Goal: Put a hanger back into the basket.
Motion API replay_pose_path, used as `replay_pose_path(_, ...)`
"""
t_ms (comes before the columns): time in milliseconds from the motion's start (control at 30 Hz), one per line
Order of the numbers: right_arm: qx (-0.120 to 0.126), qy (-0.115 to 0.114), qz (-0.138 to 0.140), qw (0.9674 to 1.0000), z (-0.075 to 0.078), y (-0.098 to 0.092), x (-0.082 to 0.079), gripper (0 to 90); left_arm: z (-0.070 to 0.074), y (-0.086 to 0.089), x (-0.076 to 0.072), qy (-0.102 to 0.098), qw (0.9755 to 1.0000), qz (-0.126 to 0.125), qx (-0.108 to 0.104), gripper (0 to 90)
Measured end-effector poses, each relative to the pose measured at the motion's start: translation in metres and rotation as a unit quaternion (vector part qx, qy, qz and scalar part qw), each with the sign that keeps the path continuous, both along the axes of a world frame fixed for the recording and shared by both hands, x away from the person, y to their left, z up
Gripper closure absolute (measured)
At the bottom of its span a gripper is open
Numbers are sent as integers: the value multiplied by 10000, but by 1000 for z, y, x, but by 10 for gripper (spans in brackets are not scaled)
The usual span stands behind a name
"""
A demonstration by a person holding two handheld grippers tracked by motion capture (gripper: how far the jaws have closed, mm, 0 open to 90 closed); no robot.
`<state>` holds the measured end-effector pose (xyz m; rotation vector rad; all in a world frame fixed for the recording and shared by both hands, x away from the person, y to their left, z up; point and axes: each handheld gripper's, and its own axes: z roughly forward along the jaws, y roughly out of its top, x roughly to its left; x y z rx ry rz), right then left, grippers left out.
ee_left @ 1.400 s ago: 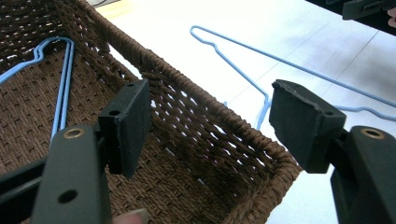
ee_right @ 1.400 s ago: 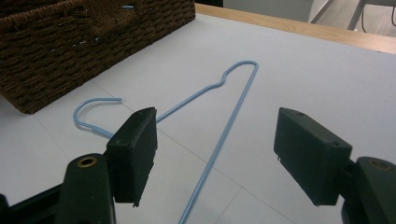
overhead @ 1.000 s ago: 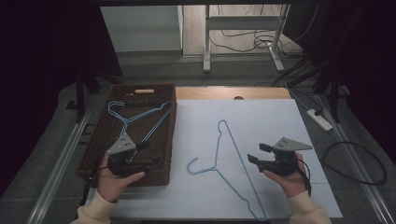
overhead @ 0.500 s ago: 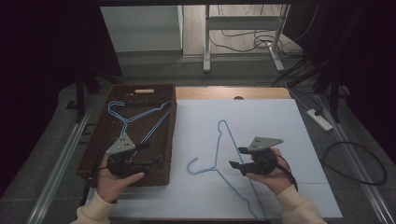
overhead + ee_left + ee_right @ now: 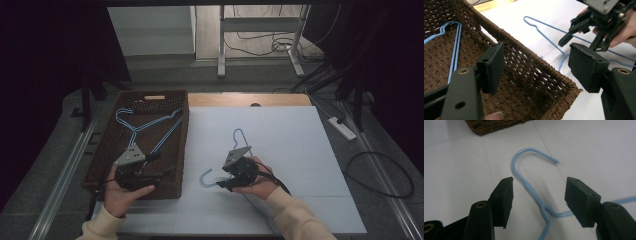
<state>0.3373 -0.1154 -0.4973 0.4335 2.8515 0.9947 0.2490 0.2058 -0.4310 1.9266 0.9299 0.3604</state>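
A blue wire hanger (image 5: 235, 137) lies flat on the white sheet, its hook (image 5: 524, 152) pointing toward the basket. My right gripper (image 5: 222, 182) hovers low over the hanger's neck, open, one jaw on each side of the twisted wire (image 5: 539, 181), not touching it. My left gripper (image 5: 160, 169) is held over the front part of the brown wicker basket (image 5: 185, 145), open and with nothing between its jaws (image 5: 537, 50). In the basket lie more blue hangers (image 5: 145, 125) (image 5: 455, 45). The left gripper view also shows the right gripper (image 5: 579, 43) beyond the basket rim (image 5: 529, 52).
The white sheet (image 5: 300, 150) covers most of the table, with a strip of wood (image 5: 250, 100) at its far edge. A corner of the basket (image 5: 491, 125) sits just beyond the hook. Cables and a power strip (image 5: 342, 127) lie on the floor to the right.
My right gripper has moved left across the sheet, from the hanger's right side to above its neck by the hook. The left gripper has stayed over the basket.
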Motion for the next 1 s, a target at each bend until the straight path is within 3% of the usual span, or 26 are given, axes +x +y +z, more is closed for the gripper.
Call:
replay_pose_path(467,-439,154,648,9968,-16,36,4,510,0,0,0,11,10000,3,1,303)
replay_pose_path(667,-680,168,888,9936,-18,53,1,620,0,0,0,0,10000,11,0,303)
replay_pose_path(867,-819,144,886,9926,-16,60,1,840,0,0,0,-1,10000,5,-13,303)
replay_pose_path(1000,-848,121,726,9937,-15,61,0,850,1,0,-1,-11,10000,11,-36,303)
